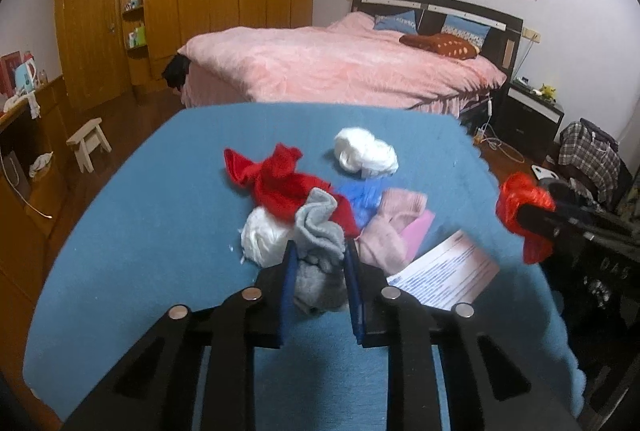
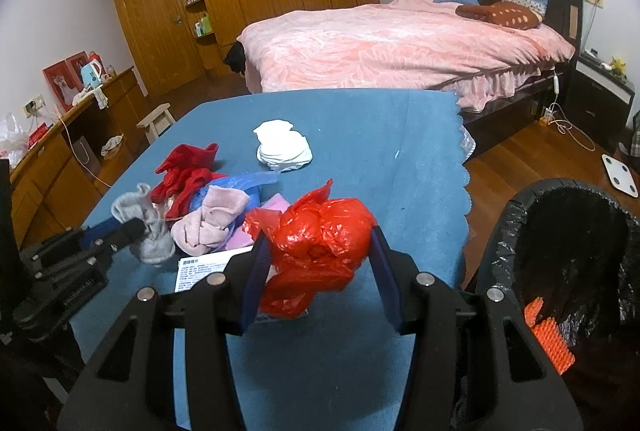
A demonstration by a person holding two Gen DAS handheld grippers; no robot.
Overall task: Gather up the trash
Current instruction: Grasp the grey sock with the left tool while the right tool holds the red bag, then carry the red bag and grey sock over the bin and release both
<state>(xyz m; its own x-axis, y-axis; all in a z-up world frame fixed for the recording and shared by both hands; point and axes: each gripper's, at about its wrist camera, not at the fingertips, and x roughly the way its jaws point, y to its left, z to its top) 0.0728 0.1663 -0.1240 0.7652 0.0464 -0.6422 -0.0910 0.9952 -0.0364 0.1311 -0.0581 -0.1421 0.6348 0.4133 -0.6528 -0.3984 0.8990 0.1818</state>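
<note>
Right wrist view: right gripper [image 2: 320, 251] clamps crumpled red bag [image 2: 316, 247], no clear axis.

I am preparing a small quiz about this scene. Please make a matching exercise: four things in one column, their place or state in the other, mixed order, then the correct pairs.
1. red plastic bag
2. grey sock
3. white crumpled wad
4. orange ridged piece

A. inside the black-lined bin
B. lying free on the blue cloth
C. held in the left gripper
D. held in the right gripper

Pairs: 1-D, 2-C, 3-B, 4-A
</note>
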